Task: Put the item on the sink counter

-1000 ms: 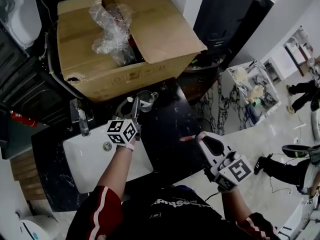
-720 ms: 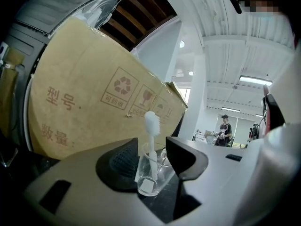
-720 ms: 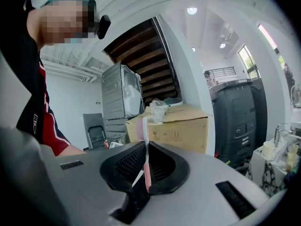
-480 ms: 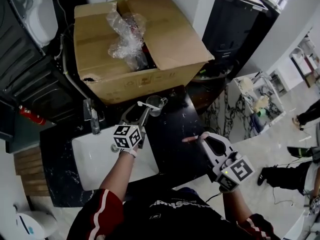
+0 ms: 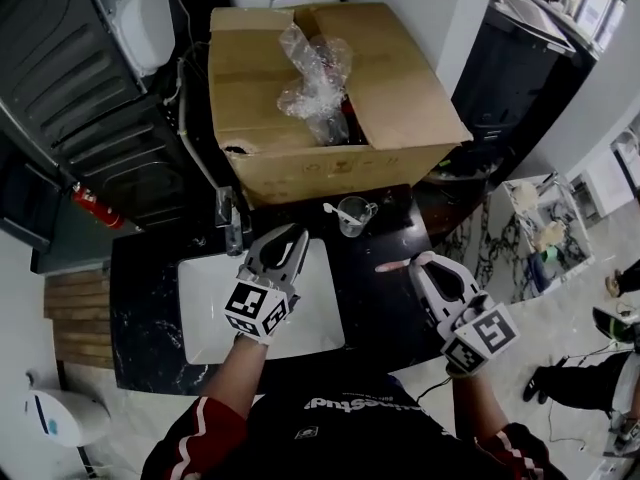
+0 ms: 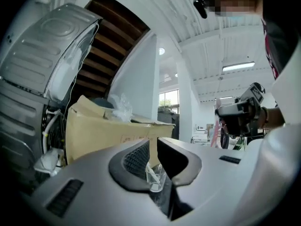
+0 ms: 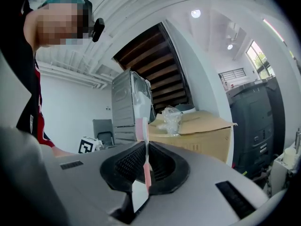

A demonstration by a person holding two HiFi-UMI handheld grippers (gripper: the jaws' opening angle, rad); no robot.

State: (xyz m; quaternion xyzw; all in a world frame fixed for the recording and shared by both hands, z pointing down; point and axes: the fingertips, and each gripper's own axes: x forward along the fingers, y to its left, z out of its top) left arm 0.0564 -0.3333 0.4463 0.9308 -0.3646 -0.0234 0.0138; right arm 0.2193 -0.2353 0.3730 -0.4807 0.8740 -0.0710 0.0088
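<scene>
A clear cup [image 5: 353,214] with a white stick in it stands on the black sink counter [image 5: 375,303], just in front of the cardboard box. My left gripper [image 5: 285,236] hovers over the white basin [image 5: 215,313], a short way back from the cup. Its jaws are closing with a narrow gap and nothing between them. In the left gripper view the cup [image 6: 154,175] shows beyond the left gripper [image 6: 153,147]. My right gripper [image 5: 425,264] is shut on a pink toothbrush [image 5: 391,266] above the counter's right part. The toothbrush [image 7: 143,131] stands upright between the right gripper's [image 7: 145,149] pads.
A large open cardboard box [image 5: 330,98] with crumpled plastic wrap [image 5: 318,78] fills the back of the counter. A faucet [image 5: 232,223] stands at the basin's back edge. A dark appliance [image 5: 90,138] is at the left, marble floor at the right.
My left gripper has let go of the cup and drawn back over the basin; the cup stays on the counter. The right gripper still holds the pink toothbrush.
</scene>
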